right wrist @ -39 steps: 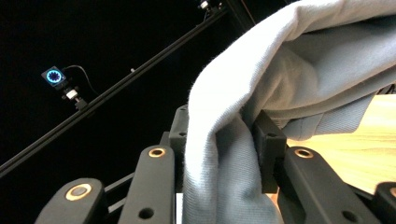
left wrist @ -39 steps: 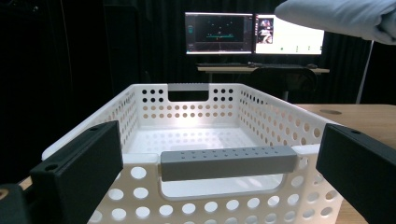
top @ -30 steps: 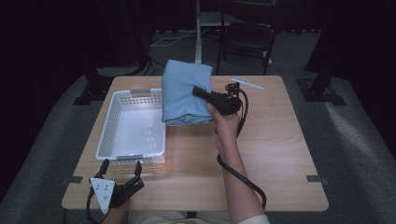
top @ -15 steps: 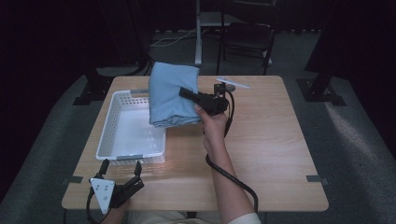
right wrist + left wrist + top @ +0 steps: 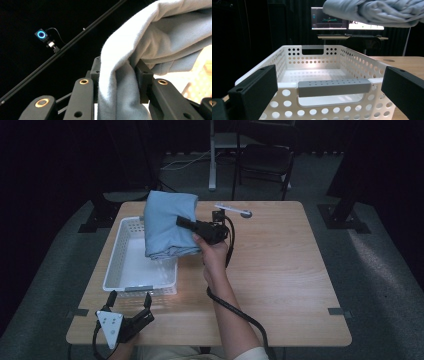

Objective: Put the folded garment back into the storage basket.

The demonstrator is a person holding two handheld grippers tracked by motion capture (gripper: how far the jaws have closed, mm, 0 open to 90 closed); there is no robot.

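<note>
High view and low left gripper view share the basket (image 5: 116, 262).

left tongs (image 5: 129, 296): jaws apart, resting low | right tongs (image 5: 186, 223): clamped, raised, arm extended forward

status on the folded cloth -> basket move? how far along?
Done: the right gripper has the folded blue cloth clamped and lifted off the table.
In hand: the cloth hangs over the right side of the white basket, not yet inside; the left gripper view shows it above the basket's far end.
Left: lower it in and release. The left gripper rests open at the near handle, touching nothing.
</note>
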